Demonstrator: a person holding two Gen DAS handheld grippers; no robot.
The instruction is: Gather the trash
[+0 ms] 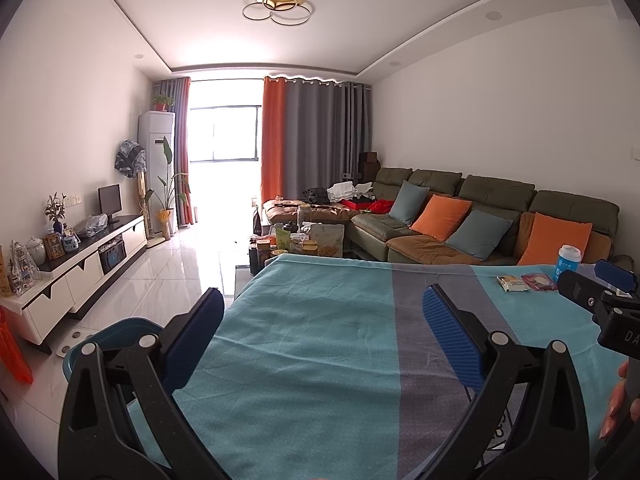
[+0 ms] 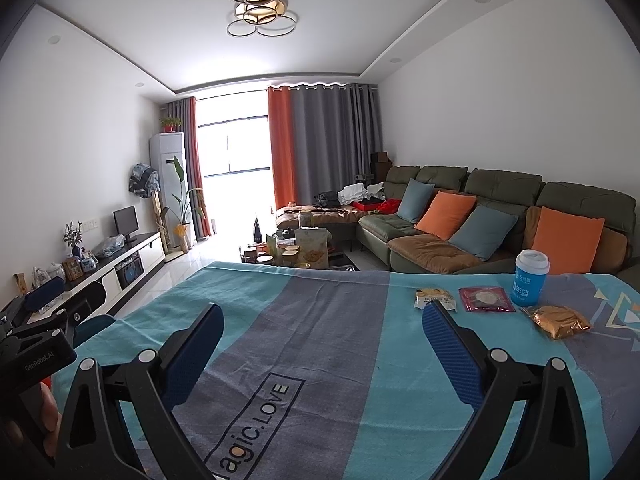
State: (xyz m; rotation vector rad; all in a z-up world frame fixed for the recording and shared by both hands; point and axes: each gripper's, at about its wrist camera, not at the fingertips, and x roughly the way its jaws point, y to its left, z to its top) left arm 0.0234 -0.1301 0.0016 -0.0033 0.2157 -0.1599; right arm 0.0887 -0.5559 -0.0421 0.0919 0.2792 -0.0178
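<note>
Four pieces of trash are seen on the far right part of the cloth-covered table (image 2: 320,360): a yellow-and-white wrapper (image 2: 436,298), a dark red packet (image 2: 486,299) just to its right, a blue cup (image 2: 530,278) with a white lid standing upright behind the packet, and a crinkled gold packet (image 2: 560,322) nearest the right edge. The flat wrappers are laid roughly side by side in a row running left to right.

From the right gripper (image 2: 322,354) this row is found ahead and to the right, the yellow-and-white wrapper lying just beyond its right fingertip. From the left gripper (image 1: 322,334) the same things are seen well off to the far right, so the right gripper is judged the nearer one. A blue bin (image 1: 104,340) is partly seen low at the table's left edge, beside the left gripper.

Both grippers are held wide apart over the cloth, with nothing between the fingers and nothing touched. Whether other trash has already gone into the bin cannot be told, since its inside is hidden.
</note>
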